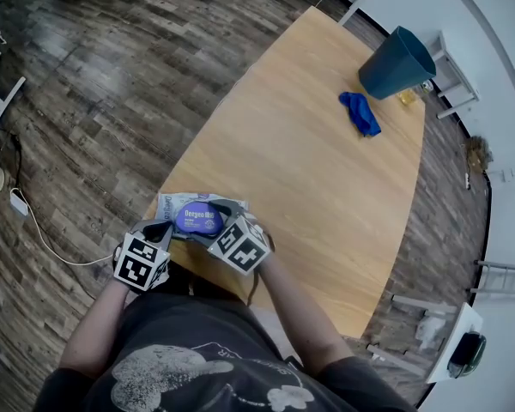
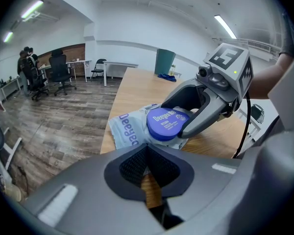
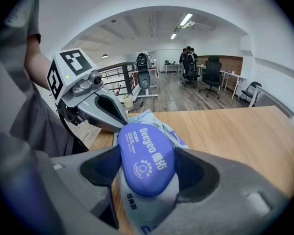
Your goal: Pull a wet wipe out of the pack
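Right gripper view: R claw (image 3: 148,166) grips blue lid (image 3: 146,148)

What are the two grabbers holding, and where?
The right gripper clamps the blue lid of the wipe pack by its sides; the left gripper is shut, seemingly empty.

Brand print on the wipe pack (image 2: 129,131)

"Deeyeo" is read in white letters on the blue lid (image 3: 147,158), followed there by two Chinese characters. A round emblem and some lines of small print are set beside it but cannot be made out. The same word "Deeyeo" is printed in large blue letters on the pale film of the pack. Small Chinese print is seen below the lid but is not legible.
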### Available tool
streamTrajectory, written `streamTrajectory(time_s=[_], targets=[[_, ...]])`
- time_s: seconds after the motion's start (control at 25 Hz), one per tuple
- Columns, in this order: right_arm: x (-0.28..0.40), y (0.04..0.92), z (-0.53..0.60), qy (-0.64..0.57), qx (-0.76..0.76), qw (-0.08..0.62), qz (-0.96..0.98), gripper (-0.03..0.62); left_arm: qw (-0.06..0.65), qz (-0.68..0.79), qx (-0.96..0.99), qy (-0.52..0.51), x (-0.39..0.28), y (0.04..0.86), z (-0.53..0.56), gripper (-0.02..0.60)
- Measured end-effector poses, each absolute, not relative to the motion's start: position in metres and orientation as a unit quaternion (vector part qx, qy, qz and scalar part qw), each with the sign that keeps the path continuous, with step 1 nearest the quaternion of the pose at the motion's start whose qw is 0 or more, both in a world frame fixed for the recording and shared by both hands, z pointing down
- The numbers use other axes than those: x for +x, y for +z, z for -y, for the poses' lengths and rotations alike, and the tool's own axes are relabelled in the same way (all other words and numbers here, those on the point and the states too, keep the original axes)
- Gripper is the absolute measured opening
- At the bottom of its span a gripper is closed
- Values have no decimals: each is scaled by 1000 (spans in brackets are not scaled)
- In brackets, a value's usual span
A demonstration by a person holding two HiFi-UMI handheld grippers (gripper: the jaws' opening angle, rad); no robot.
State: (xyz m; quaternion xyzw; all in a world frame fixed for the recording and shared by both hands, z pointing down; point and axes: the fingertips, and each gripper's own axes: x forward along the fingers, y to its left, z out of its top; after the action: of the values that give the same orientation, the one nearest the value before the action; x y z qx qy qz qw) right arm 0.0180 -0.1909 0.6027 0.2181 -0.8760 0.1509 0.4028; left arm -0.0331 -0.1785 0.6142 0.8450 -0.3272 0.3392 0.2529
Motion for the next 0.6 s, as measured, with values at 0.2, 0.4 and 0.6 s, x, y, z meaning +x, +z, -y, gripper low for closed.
streamTrajectory(time_s=[0.2,0.4,0.6], targets=[[19,602,192,155,215,405,875,333,249,315,847,348,-31,613,179,18],[19,600,192,177,210,398,875,333,251,314,849,343,-31,614,178,18],[20,598,195,209,202,379,879,331,241,314,853,341,-30,614,181,18]])
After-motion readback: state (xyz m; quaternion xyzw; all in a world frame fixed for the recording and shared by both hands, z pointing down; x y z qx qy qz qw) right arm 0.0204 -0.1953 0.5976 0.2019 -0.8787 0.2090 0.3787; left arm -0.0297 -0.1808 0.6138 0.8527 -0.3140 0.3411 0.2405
